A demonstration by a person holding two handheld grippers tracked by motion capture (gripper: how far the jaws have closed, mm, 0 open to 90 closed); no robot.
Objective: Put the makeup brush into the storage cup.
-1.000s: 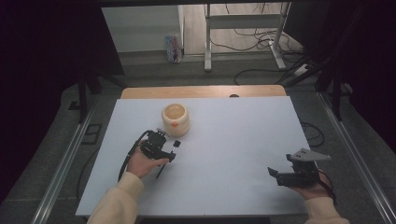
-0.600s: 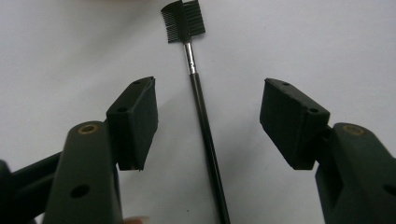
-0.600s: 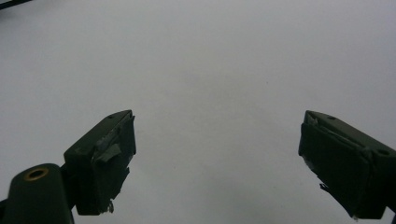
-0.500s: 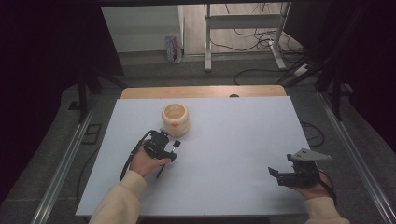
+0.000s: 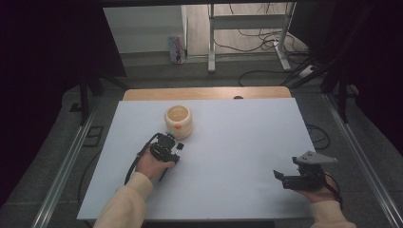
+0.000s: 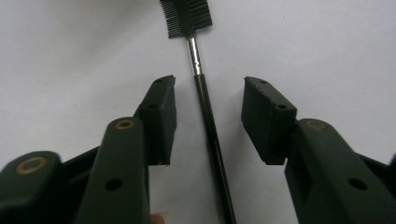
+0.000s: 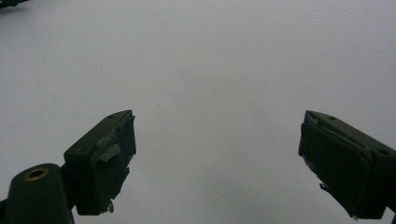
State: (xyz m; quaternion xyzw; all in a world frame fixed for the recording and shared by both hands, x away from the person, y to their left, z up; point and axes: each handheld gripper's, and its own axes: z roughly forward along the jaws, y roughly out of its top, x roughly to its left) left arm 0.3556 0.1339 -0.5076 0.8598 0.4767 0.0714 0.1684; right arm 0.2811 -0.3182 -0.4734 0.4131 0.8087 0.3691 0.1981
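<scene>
A slim black brush (image 6: 212,140) with a comb-and-bristle head (image 6: 187,16) and a metal neck lies on the white table. My left gripper (image 6: 208,93) is low over it with the handle running between the jaws. The jaws have just been closing, but a gap remains on each side and the pads do not touch the handle. In the high view the left gripper (image 5: 171,144) sits just in front of a cream cup (image 5: 178,121) with an orange mark. My right gripper (image 5: 278,176) rests near the front right of the table, open (image 7: 217,158) with nothing between its jaws.
The white table surface (image 5: 237,142) stretches wide between the two hands. A wooden strip (image 5: 204,93) runs along its far edge. Metal rails (image 5: 66,166) flank both sides. A cable loops from the left gripper (image 5: 138,159).
In the high view the left gripper stays beside the cup with hardly any shift. The right hand has kept still.
</scene>
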